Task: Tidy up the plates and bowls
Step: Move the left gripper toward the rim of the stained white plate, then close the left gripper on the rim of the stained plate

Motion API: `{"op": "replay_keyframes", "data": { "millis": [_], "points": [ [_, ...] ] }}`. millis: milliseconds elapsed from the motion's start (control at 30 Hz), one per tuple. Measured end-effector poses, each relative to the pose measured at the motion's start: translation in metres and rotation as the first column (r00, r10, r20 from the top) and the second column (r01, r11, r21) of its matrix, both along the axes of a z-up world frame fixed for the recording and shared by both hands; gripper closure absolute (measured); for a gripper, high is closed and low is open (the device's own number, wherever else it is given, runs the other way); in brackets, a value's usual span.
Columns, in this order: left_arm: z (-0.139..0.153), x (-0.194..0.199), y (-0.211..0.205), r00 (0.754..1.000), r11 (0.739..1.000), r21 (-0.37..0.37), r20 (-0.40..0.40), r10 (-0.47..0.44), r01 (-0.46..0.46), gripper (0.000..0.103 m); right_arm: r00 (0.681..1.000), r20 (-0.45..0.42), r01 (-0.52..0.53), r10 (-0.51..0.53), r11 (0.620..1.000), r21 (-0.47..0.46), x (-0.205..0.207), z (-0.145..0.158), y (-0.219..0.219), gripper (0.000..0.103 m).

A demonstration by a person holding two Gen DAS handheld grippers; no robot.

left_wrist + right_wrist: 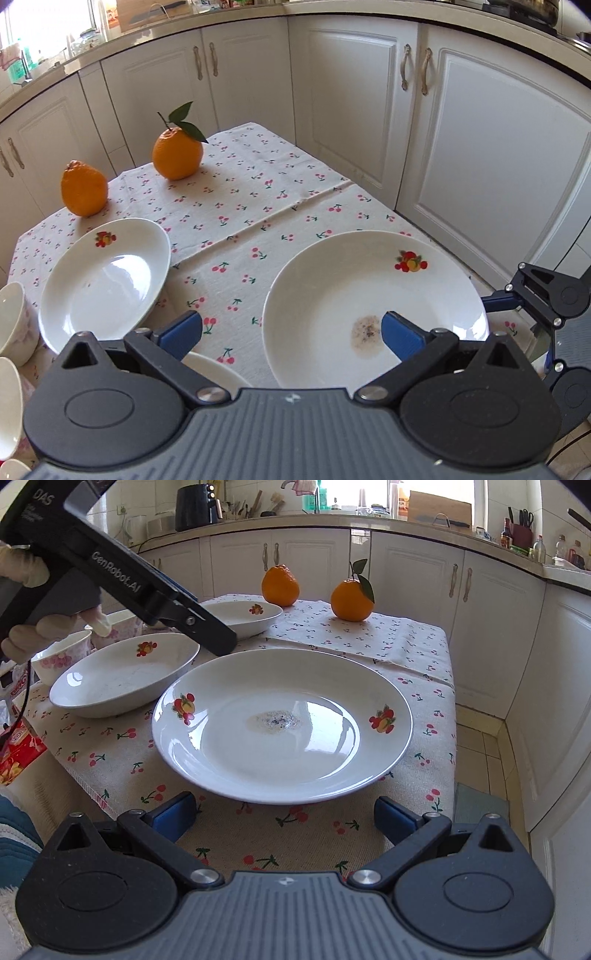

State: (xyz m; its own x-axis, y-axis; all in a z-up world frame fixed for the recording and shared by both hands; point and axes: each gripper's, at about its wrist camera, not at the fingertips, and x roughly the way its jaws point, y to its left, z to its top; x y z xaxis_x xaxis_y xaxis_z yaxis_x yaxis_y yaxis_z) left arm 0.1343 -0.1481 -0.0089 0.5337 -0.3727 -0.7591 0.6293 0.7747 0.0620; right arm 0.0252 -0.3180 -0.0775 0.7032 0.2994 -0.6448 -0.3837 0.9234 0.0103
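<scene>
A large white plate (284, 723) with fruit prints and a brown stain in its middle lies on the cherry-print tablecloth (369, 635). My right gripper (284, 814) is open just short of its near rim, holding nothing. My left gripper (290, 336) is also open above the cloth, its right finger over the large plate (373, 295). A deep plate (103, 280) lies to its left, and the rim of another plate (210, 365) shows under its left finger. In the right wrist view the left gripper (218, 642) hangs over the deep plates (125, 675), with a third plate (243, 614) behind.
Two oranges (177, 155) (84, 188) stand at the far end of the table. Floral bowls (62, 657) (11, 321) sit at the table's left side, beside a red packet (18, 746). White kitchen cabinets (351, 110) surround the table. A gloved hand (26, 572) holds the left gripper.
</scene>
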Motion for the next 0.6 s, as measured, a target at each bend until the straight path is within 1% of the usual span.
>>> {"op": "replay_keyframes", "data": {
  "millis": [67,167,367,433,500,567,600],
  "points": [
    [-0.004,0.009,-0.007,0.999,1.0,-0.003,-0.036,-0.017,0.017,0.001,1.0,0.004,-0.019,0.019,1.0,0.002,0.002,-0.001,-0.002,0.0],
    [-0.009,0.021,-0.014,0.997,0.999,-0.004,-0.067,-0.033,0.033,0.001,0.999,0.002,-0.038,0.038,0.999,0.002,0.006,-0.001,-0.006,0.0],
    [-0.024,0.044,-0.028,0.98,0.996,0.0,-0.18,-0.083,0.084,0.001,0.998,0.002,-0.065,0.065,0.998,-0.002,0.012,-0.002,-0.012,0.0],
    [-0.029,0.051,-0.031,0.977,0.996,0.023,-0.197,-0.085,0.091,0.003,0.997,0.003,-0.074,0.074,0.997,-0.004,0.013,-0.002,-0.013,0.0],
    [-0.031,0.057,-0.034,0.973,0.995,0.03,-0.215,-0.087,0.095,0.004,0.996,0.003,-0.088,0.088,0.996,-0.004,0.014,-0.002,-0.013,0.0],
    [-0.033,0.064,-0.035,0.963,0.994,0.025,-0.251,-0.094,0.103,0.007,0.995,0.002,-0.097,0.097,0.995,-0.004,0.014,-0.002,-0.013,0.0],
    [-0.034,0.066,-0.036,0.958,0.994,0.022,-0.269,-0.1,0.11,0.011,0.995,0.0,-0.101,0.101,0.995,-0.005,0.015,-0.002,-0.013,0.0]
  ]
}}
